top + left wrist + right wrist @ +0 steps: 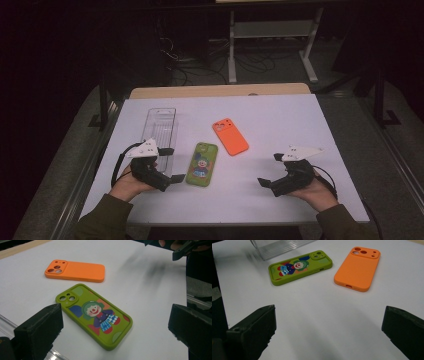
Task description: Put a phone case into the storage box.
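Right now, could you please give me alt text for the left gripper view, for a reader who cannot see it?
A green phone case printed with a cartoon clown lies flat on a white table, ahead of the left tool, whose black jaws stand wide apart and empty. An orange phone case lies beyond it, not touching it.

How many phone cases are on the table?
2. The green clown case lies near the left gripper, beside the clear tray. The orange case lies just beyond it, toward the middle of the table. None seems hidden.
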Demonstrator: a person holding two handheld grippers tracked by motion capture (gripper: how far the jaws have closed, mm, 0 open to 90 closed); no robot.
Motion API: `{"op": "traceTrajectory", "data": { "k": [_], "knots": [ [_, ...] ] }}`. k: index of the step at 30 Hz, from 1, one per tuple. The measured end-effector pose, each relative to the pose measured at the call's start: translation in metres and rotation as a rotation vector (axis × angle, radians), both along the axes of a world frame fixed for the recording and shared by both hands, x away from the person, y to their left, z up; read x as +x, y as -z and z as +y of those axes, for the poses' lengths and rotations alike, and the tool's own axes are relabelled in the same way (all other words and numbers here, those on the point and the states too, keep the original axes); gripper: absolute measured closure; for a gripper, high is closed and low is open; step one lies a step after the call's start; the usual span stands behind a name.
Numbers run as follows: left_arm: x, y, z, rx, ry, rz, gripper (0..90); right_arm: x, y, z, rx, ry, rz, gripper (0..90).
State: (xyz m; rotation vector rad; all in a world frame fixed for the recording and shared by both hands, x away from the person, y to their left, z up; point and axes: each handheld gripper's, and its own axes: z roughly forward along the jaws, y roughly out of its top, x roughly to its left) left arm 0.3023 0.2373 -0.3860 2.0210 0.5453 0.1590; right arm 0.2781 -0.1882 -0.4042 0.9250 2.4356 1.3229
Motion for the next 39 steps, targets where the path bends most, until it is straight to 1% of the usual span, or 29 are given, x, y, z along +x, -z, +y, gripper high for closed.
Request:
{"op": "traceTrajectory", "data": {
  "k": [2,4,7,12,16,17,18,20,21,22,23,25,26,27,29,30,31,32,33,34,35,36,39],
  "knots": [
    [0.0,-0.001,-0.001,-0.003,0.005,-0.004,0.0,0.0,0.0,0.0,0.0,0.003,0.004,0.0],
    [0.0,-0.001,-0.003,-0.007,0.007,0.003,0.0,0.0,0.0,0.0,-0.003,0.003,0.003,0.0],
    [0.0,-0.001,-0.005,-0.009,0.012,0.003,0.0,0.001,0.0,0.0,-0.008,0.006,0.004,0.0],
    [-0.001,-0.001,-0.011,-0.028,0.02,0.01,0.0,0.005,-0.002,0.003,-0.02,0.019,0.006,0.0],
    [-0.001,-0.001,-0.017,-0.018,0.034,0.007,0.0,0.009,-0.002,0.007,-0.033,0.024,0.007,0.0],
    [-0.001,-0.001,-0.018,-0.015,0.034,0.007,0.0,0.009,-0.002,0.008,-0.035,0.029,0.014,0.0],
    [-0.001,-0.001,-0.019,-0.01,0.04,0.004,0.0,0.011,-0.002,0.009,-0.039,0.026,0.01,0.0],
    [-0.001,-0.001,-0.023,-0.022,0.038,0.01,0.0,0.015,-0.002,0.012,-0.042,0.033,0.02,0.0],
    [-0.002,-0.001,-0.024,-0.02,0.043,0.017,0.0,0.015,-0.002,0.012,-0.042,0.033,0.02,0.0],
    [-0.002,-0.001,-0.027,-0.023,0.046,0.018,0.0,0.016,-0.002,0.012,-0.044,0.031,0.014,0.0],
    [-0.002,0.0,-0.028,-0.018,0.051,0.013,0.0,0.017,-0.002,0.013,-0.045,0.036,0.017,0.0],
    [-0.003,0.0,-0.033,-0.025,0.056,0.016,0.0,0.021,-0.004,0.015,-0.041,0.044,0.024,0.0],
    [-0.002,0.001,-0.034,-0.021,0.06,0.014,0.0,0.026,-0.006,0.016,-0.04,0.048,0.018,0.0],
    [-0.003,0.001,-0.036,-0.021,0.061,0.017,0.0,0.026,-0.006,0.016,-0.04,0.048,0.018,0.0],
    [-0.003,0.002,-0.038,-0.024,0.064,0.02,0.0,0.032,-0.007,0.018,-0.039,0.059,0.021,0.0],
    [-0.003,0.003,-0.039,-0.017,0.066,0.02,0.0,0.032,-0.007,0.018,-0.039,0.059,0.021,0.0],
    [-0.003,0.004,-0.041,-0.022,0.066,0.02,0.0,0.035,-0.008,0.019,-0.038,0.061,0.021,0.0],
    [-0.003,0.004,-0.041,-0.011,0.07,0.018,0.0,0.037,-0.008,0.02,-0.041,0.067,0.024,0.0],
    [-0.004,0.005,-0.043,-0.016,0.069,0.02,0.0,0.04,-0.008,0.022,-0.043,0.074,0.03,0.0],
    [-0.004,0.005,-0.043,-0.009,0.071,0.019,0.0,0.045,-0.007,0.024,-0.05,0.08,0.032,0.0],
    [-0.004,0.006,-0.044,-0.014,0.07,0.021,0.0,0.045,-0.007,0.024,-0.05,0.08,0.032,0.0],
    [-0.003,0.007,-0.045,-0.006,0.073,0.016,0.0,0.047,-0.008,0.026,-0.055,0.084,0.037,0.0],
    [-0.003,0.009,-0.047,0.002,0.076,0.022,0.0,0.053,-0.008,0.031,-0.063,0.094,0.043,0.0]
  ]
}}
